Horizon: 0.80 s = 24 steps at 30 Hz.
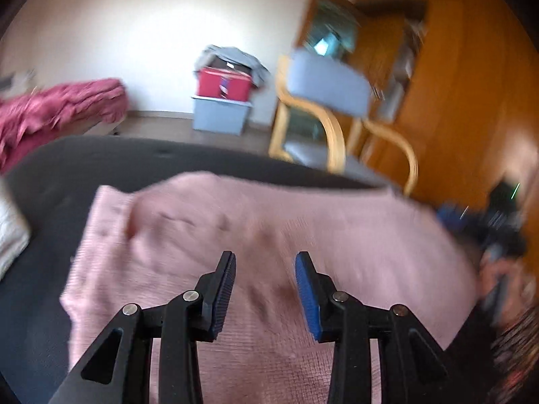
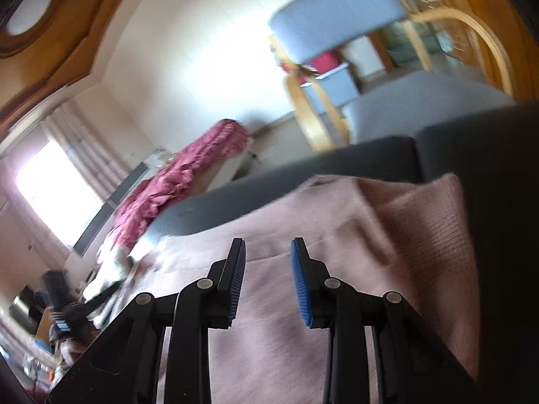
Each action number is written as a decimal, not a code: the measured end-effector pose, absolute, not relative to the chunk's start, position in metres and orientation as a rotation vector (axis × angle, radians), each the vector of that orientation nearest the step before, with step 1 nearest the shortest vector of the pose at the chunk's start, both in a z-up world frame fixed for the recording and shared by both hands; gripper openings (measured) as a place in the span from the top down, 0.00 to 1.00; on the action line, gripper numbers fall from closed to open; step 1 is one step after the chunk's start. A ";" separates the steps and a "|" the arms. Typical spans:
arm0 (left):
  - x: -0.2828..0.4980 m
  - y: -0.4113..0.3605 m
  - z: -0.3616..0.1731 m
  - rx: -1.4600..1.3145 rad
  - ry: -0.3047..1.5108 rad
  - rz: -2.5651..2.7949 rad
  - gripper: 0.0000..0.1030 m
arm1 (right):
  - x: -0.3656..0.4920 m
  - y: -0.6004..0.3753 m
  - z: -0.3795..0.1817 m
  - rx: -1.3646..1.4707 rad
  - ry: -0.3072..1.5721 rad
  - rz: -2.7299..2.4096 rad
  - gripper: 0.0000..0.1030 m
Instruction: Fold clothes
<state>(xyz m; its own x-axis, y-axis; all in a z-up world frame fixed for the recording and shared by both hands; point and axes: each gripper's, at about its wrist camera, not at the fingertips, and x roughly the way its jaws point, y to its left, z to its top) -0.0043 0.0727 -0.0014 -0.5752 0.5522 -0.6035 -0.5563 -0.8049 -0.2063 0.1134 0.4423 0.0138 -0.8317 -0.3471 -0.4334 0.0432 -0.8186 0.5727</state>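
Observation:
A pink knit garment lies spread on a dark grey padded surface. My left gripper hangs open above its near middle, with nothing between the blue pads. In the right wrist view the same pink garment lies under my right gripper, which is open and empty; a fold of the knit lies to the right. The right gripper also shows, blurred, in the left wrist view at the garment's right edge.
A wooden armchair with grey cushions stands beyond the surface, by a wooden wardrobe. A red box on a grey box stands by the wall. A bed with a red cover is left. A white cloth lies at the left edge.

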 end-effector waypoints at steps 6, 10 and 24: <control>-0.002 0.070 -0.004 -0.987 -0.012 2.383 0.64 | 0.120 0.379 0.011 0.936 -0.740 -2.497 0.70; 0.023 0.057 0.008 -0.901 -0.242 2.258 0.64 | 0.116 0.319 0.001 0.946 -0.710 -2.335 0.70; 0.022 0.044 -0.025 -1.091 -0.288 2.194 0.64 | 0.145 0.354 -0.035 1.026 -0.954 -2.509 0.87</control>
<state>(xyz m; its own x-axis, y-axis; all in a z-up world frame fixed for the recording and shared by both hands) 0.0222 0.0440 -0.0253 -0.4328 0.6473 -0.6274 -0.4638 -0.7567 -0.4608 0.1455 0.3545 -0.0349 -0.7141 -0.4637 -0.5244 -0.0017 -0.7480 0.6637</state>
